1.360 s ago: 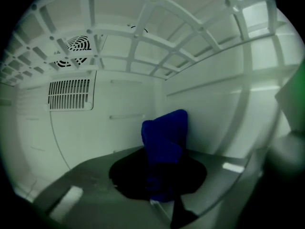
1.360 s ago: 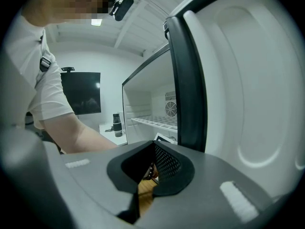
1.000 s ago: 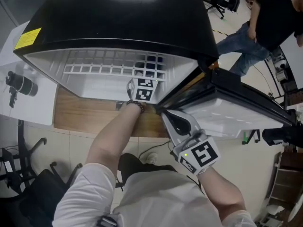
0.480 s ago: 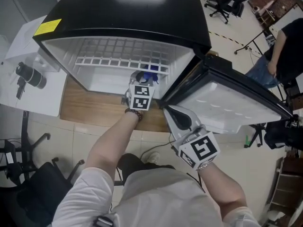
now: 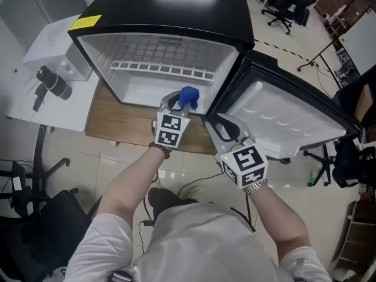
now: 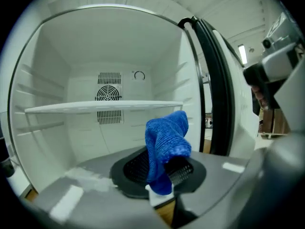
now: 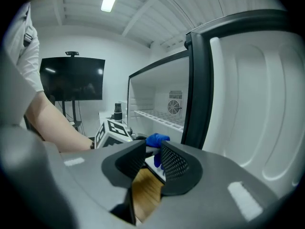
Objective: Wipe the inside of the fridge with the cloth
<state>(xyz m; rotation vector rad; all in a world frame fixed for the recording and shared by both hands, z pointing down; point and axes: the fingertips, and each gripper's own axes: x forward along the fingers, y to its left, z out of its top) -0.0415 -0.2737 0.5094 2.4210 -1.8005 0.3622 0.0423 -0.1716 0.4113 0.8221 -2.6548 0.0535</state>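
Note:
A small black fridge (image 5: 176,10) stands with its door (image 5: 282,119) swung open to the right. Its inside (image 6: 71,75) is white, with one wire shelf (image 5: 158,70). My left gripper (image 5: 175,103) is at the front of the opening, shut on a bunched blue cloth (image 5: 188,96). In the left gripper view the cloth (image 6: 164,144) stands up between the pads, below the shelf (image 6: 102,107). My right gripper (image 5: 218,127) sits by the door's hinge edge, apart from the cloth. Its jaws have just been opening, and nothing is between them (image 7: 152,160).
The fridge rests on a wooden platform (image 5: 114,122). A white box (image 5: 50,51) with a black camera-like object (image 5: 51,82) stands to the left. A black office chair (image 5: 35,222) is on the tiled floor at lower left. A dark screen (image 7: 71,78) hangs beyond.
My left gripper has drawn back from under the shelf to the front of the opening, with the cloth now in plain sight. The right gripper has barely shifted.

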